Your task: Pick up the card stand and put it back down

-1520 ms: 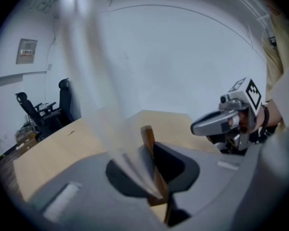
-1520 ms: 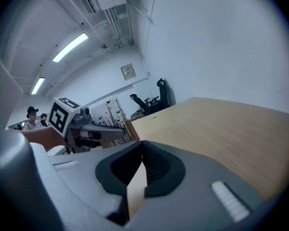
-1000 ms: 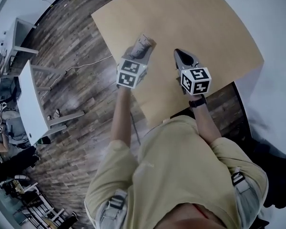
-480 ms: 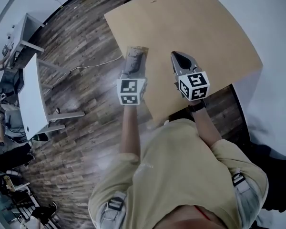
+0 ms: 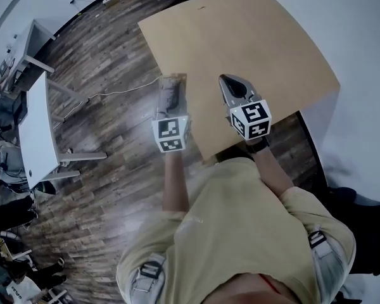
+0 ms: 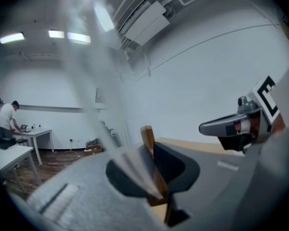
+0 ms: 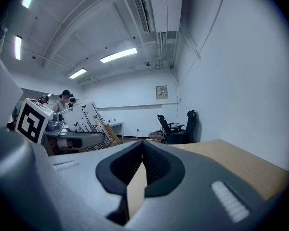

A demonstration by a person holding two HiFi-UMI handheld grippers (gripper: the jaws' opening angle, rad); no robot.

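The card stand (image 5: pixel 171 88) is a small wooden base (image 6: pixel 148 141) with a printed white card (image 7: pixel 86 115) standing in it. My left gripper (image 5: pixel 168 105) is shut on the wooden base and holds it tilted over the left edge of the tan table (image 5: pixel 259 40). In the left gripper view the card is a pale blur rising from the jaws of the left gripper (image 6: pixel 153 174). My right gripper (image 5: pixel 228 81) hovers over the table just right of the stand. The right gripper (image 7: pixel 140 163) is shut, with nothing between its jaws.
A wood-plank floor (image 5: pixel 107 163) lies left of the table, with white desks (image 5: pixel 41 128) and a cable on it. A person (image 6: pixel 5 117) works at a far desk. Two office chairs (image 7: pixel 177 125) stand by the wall beyond the table.
My left gripper has drawn back toward the body and leftward with the card stand in it. The right gripper has stayed nearly where it was.
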